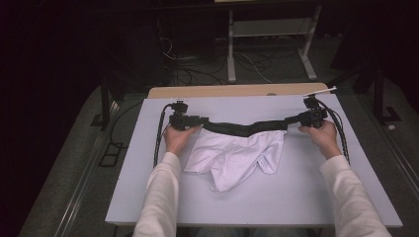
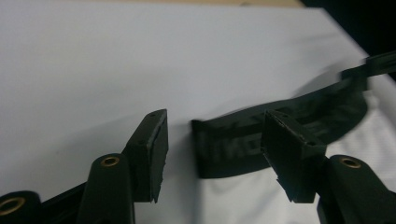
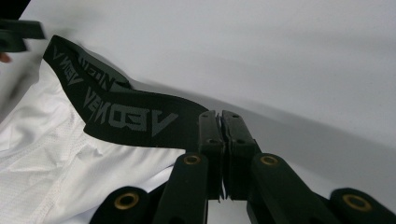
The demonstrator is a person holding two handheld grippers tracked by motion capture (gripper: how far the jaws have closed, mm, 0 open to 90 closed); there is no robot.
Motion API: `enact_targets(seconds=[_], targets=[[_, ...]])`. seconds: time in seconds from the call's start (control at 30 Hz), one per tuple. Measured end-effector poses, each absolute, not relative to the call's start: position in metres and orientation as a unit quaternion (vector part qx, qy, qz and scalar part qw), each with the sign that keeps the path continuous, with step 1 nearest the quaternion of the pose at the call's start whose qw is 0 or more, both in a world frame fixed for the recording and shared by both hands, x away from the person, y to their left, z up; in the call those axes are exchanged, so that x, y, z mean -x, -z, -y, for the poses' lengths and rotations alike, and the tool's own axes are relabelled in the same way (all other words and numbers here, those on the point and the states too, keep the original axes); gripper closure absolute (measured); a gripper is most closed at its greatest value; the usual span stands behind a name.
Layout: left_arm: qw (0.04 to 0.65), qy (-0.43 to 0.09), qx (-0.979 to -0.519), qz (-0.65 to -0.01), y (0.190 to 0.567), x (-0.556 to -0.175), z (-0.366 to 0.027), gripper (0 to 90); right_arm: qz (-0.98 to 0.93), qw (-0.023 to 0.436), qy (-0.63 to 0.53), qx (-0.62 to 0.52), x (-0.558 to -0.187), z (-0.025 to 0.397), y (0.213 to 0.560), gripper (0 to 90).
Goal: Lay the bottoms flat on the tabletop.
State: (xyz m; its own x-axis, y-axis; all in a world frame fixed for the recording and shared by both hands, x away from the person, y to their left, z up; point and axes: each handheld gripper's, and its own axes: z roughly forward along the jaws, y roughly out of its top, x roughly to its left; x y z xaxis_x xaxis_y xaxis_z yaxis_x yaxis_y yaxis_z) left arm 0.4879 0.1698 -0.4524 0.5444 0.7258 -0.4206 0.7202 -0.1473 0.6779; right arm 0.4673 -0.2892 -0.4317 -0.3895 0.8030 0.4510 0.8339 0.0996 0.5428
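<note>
Shorts (image 1: 232, 155) lay on the table (image 1: 276, 197); the right claw (image 3: 222, 116) pinched their black waistband (image 3: 135, 119), the left claw (image 2: 212, 140) stood released beside its end

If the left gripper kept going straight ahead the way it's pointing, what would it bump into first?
Most likely the black waistband of the white shorts. In the left gripper view the left gripper has its jaws open, and the waistband's end lies right ahead between them on the table. How near is hard to judge.
</note>
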Motion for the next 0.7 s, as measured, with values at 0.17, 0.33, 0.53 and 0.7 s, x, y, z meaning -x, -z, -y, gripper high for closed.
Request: enact_targets(seconds=[0.17, 0.33, 0.53, 0.7], targets=[[0.434, 0.022, -0.775, -0.458, 0.466, -0.491, -0.160, 70.8, 0.741, 0.025, 0.382, 0.552, -0.472, 0.294, 0.431, 86.3], [0.441, -0.010, -0.766, -0.468, 0.448, -0.495, -0.160, 84.8, 0.737, 0.026, 0.378, 0.560, -0.493, 0.296, 0.421, 86.3], [0.484, -0.071, -0.731, -0.476, 0.406, -0.499, -0.172, 84.9, 0.745, 0.007, 0.367, 0.557, -0.515, 0.286, 0.400, 86.3], [0.502, -0.119, -0.705, -0.486, 0.379, -0.506, -0.179, 84.8, 0.745, -0.025, 0.368, 0.556, -0.532, 0.273, 0.371, 86.1]])
